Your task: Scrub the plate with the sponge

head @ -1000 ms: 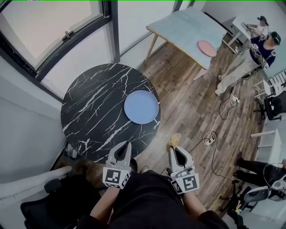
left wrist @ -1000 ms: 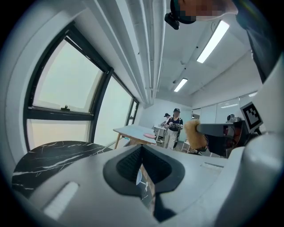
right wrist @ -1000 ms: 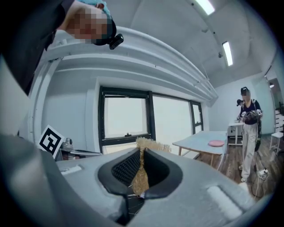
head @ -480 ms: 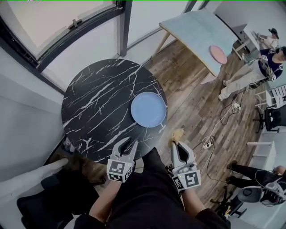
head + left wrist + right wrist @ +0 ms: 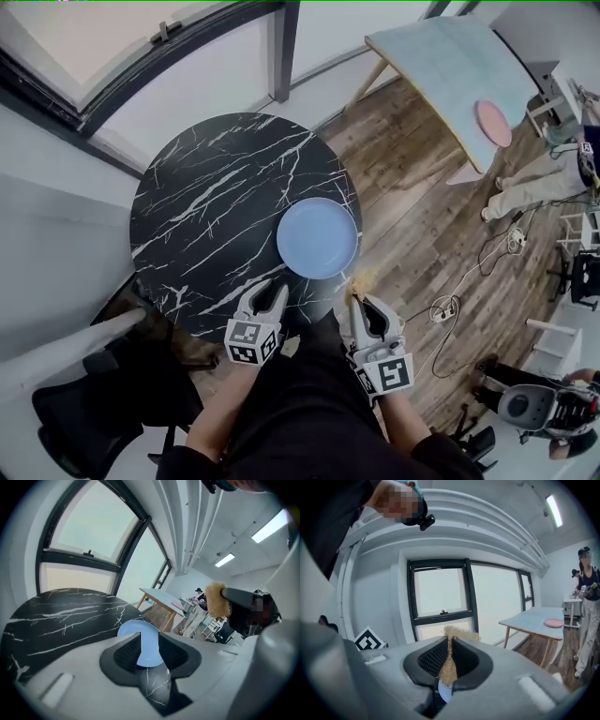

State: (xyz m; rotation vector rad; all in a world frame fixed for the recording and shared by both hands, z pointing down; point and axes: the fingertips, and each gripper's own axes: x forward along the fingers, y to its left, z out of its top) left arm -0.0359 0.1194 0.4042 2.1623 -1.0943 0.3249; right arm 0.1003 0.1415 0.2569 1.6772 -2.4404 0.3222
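A light blue plate lies near the right edge of the round black marble table. My left gripper hovers over the table's near rim, just left of the plate and short of it. Its jaws have just been opening, and nothing is between them; past them in the left gripper view lies the plate. My right gripper is off the table's edge near the plate, shut on a tan fibrous sponge. The sponge is squeezed flat between the pads, with a sliver of plate below.
A pale table with a pink plate stands at the back right. People stand at the right edge. Cables and a power strip lie on the wood floor. A large window is behind the marble table; a black chair sits lower left.
Both grippers have moved forward and down toward the table's near edge and the plate. The left jaws have gone from shut to open. The right gripper still holds the sponge.
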